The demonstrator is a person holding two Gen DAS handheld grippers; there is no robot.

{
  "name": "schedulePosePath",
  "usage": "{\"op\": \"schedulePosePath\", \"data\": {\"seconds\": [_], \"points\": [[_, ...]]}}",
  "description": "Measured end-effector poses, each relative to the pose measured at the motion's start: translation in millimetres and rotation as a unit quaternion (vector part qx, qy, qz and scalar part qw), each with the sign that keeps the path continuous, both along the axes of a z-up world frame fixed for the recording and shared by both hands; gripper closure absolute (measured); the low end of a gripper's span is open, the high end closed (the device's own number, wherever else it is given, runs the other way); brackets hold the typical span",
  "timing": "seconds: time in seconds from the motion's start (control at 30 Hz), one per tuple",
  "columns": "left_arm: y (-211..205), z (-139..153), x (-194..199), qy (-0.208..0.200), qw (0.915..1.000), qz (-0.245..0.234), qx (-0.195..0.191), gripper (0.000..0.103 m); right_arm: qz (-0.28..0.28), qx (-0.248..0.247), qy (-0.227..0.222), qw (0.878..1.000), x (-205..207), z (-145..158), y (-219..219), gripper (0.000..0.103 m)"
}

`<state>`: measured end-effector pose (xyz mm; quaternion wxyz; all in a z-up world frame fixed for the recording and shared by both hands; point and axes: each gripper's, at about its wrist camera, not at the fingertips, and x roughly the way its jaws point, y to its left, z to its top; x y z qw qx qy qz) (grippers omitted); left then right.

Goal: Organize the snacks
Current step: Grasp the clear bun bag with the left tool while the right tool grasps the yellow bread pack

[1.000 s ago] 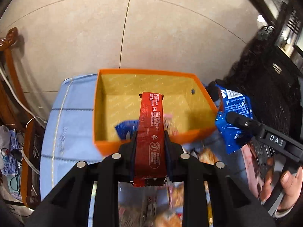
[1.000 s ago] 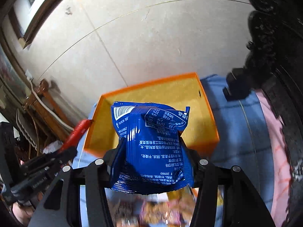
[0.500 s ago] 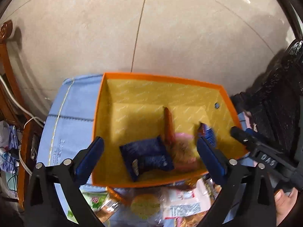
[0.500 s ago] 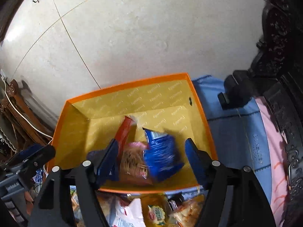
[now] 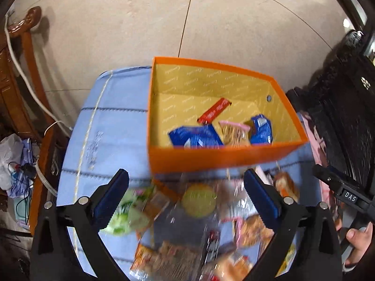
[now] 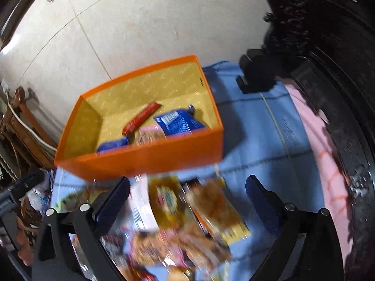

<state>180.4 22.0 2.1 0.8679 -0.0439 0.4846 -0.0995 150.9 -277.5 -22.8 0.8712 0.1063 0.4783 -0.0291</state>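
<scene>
Both tongs hung spread and empty above the loose snacks, short of the orange box.

The left gripper [image 5: 186,201] and right gripper [image 6: 187,207] held nothing. The orange box [image 5: 218,155] on the blue cloth [image 5: 110,128] held a red bar [image 5: 214,112], two blue packets [image 5: 194,137] and a pink-topped pack [image 5: 234,133]. The pile of snacks [image 6: 187,222] lay blurred beneath the tongs. These looked light, crinkly, slippery and crushable, best pinched at a sealed edge. Only "DAS" on the right tool [image 5: 350,197] could be read; the packet print was too smeared.
</scene>
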Motion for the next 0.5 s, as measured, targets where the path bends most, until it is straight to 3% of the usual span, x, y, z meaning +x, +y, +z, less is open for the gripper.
{"op": "schedulePosePath", "data": {"seconds": [0.27,0.5], "points": [[18,-35,-79,0.034,0.9981,-0.026,0.044,0.007,0.024,-0.017,0.04,0.999,-74,-27,5,0.004],[30,-66,-115,0.071,0.9972,-0.009,0.022,0.007,0.022,0.013,0.074,0.997,-112,-44,13,0.004]]}}
